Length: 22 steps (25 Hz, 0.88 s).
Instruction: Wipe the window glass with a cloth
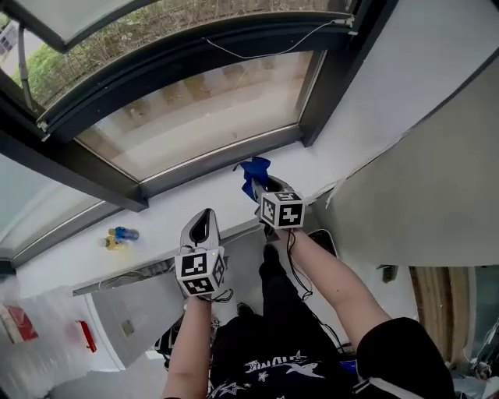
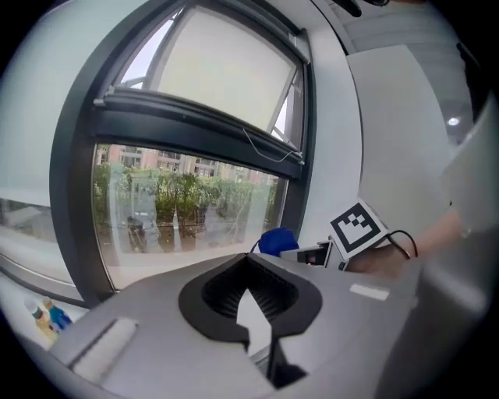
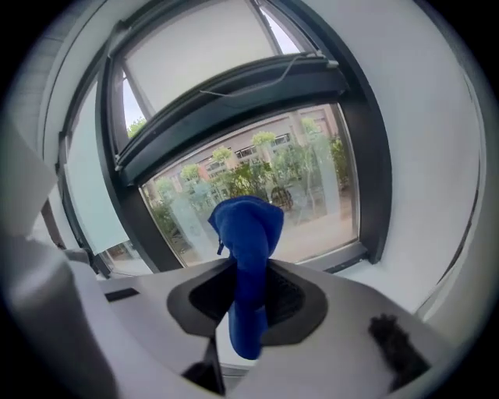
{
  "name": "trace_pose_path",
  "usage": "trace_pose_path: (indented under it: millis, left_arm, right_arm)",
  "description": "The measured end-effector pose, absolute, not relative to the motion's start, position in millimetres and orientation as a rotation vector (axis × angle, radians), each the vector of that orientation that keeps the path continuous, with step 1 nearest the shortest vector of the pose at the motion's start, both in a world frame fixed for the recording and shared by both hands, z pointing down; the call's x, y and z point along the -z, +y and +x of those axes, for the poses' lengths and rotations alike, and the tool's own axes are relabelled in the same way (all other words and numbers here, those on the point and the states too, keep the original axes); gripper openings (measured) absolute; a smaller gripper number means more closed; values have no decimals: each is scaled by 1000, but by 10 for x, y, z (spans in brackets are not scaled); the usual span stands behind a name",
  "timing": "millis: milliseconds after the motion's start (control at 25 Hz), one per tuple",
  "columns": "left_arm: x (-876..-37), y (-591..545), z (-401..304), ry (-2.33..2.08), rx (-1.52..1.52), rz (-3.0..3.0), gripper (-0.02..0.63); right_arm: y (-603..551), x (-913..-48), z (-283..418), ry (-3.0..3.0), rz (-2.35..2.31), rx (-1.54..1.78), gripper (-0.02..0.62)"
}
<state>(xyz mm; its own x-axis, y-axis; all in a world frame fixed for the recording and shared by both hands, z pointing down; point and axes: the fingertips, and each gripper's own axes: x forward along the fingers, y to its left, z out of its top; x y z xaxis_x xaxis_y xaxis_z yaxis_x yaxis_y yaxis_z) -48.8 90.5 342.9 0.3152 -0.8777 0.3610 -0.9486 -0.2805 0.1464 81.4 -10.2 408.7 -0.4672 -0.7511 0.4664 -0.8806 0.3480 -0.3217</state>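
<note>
The window glass [image 1: 203, 109] sits in a dark frame above a white sill [image 1: 156, 222]. My right gripper [image 1: 266, 187] is shut on a blue cloth [image 1: 255, 171], held over the sill just short of the pane's lower right corner. In the right gripper view the cloth [image 3: 248, 234] sticks up from between the jaws of the right gripper [image 3: 249, 292], in front of the glass [image 3: 265, 195]. My left gripper [image 1: 204, 226] hangs lower and to the left, by the sill's edge. In its own view the left gripper [image 2: 249, 300] is open with nothing in it, and the cloth [image 2: 274, 241] shows beyond.
A small blue and yellow bottle [image 1: 118, 235] lies on the sill at the left. A dark upright of the frame [image 1: 343, 70] and a white wall [image 1: 421, 86] close off the pane's right side. An upper sash [image 1: 70, 15] stands open. A thin cord [image 1: 265, 51] runs along the top frame.
</note>
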Motion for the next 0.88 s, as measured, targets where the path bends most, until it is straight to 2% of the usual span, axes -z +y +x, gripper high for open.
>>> trace_pose_path:
  millis: [240, 440, 880]
  left_arm:
    - [-2688, 1549, -732, -1637, -200, 2364, 8]
    - [-2431, 1900, -923, -1633, -159, 2368, 8]
    - [-2079, 2542, -1022, -1652, -213, 2415, 8]
  right_arm:
    - [474, -3169, 448, -2484, 1424, -631, 86]
    - [1014, -2536, 389, -2536, 1439, -525, 86]
    - [1933, -2294, 434, -2619, 1293, -505, 86]
